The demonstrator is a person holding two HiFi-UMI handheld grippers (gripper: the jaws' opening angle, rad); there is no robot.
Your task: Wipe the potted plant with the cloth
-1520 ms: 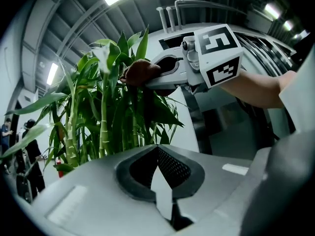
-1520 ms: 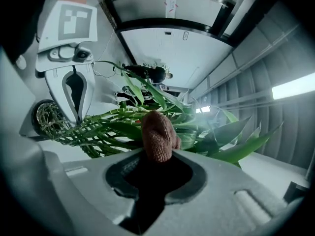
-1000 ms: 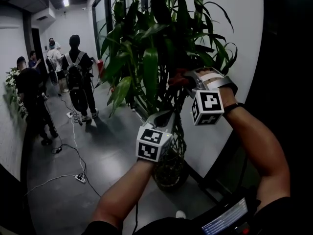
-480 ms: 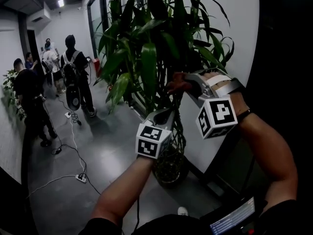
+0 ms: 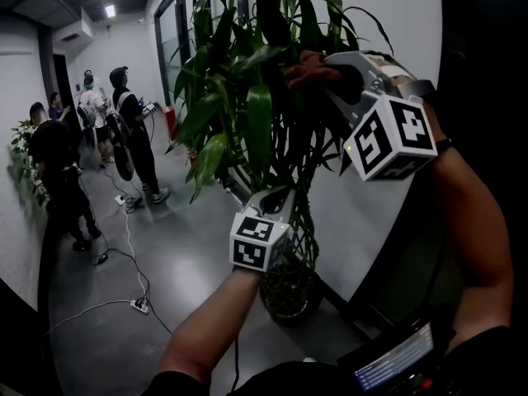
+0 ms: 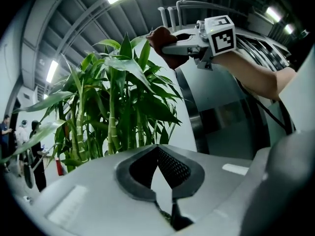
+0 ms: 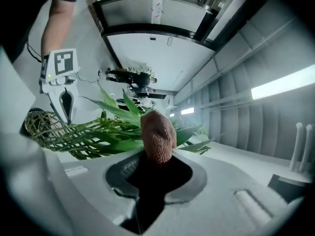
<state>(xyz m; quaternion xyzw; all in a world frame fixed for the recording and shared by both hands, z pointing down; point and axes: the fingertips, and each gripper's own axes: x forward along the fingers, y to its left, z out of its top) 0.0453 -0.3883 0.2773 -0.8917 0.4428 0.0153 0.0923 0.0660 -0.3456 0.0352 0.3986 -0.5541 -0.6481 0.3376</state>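
The potted plant [image 5: 247, 114] is tall, with long green leaves and braided stems in a woven basket pot [image 5: 289, 291]. My right gripper [image 5: 328, 77] is high at the plant's upper right, shut on a reddish-brown cloth [image 5: 309, 71] that touches the top leaves. In the right gripper view the cloth [image 7: 158, 132] sticks out of the jaws [image 7: 156, 156] toward the leaves [image 7: 113, 129]. My left gripper [image 5: 277, 196] is lower, by the stems, shut and empty. In the left gripper view its jaws [image 6: 157, 149] are closed, with the plant [image 6: 113, 117] ahead.
A curved white wall [image 5: 396, 23] stands right behind the plant. Several people [image 5: 132, 130] stand in the corridor at the left. A cable and power strip [image 5: 139, 306] lie on the grey floor. A lit screen [image 5: 394, 363] sits at the bottom right.
My right gripper has risen with the cloth from the middle of the foliage to the top leaves. The left gripper has stayed by the stems.
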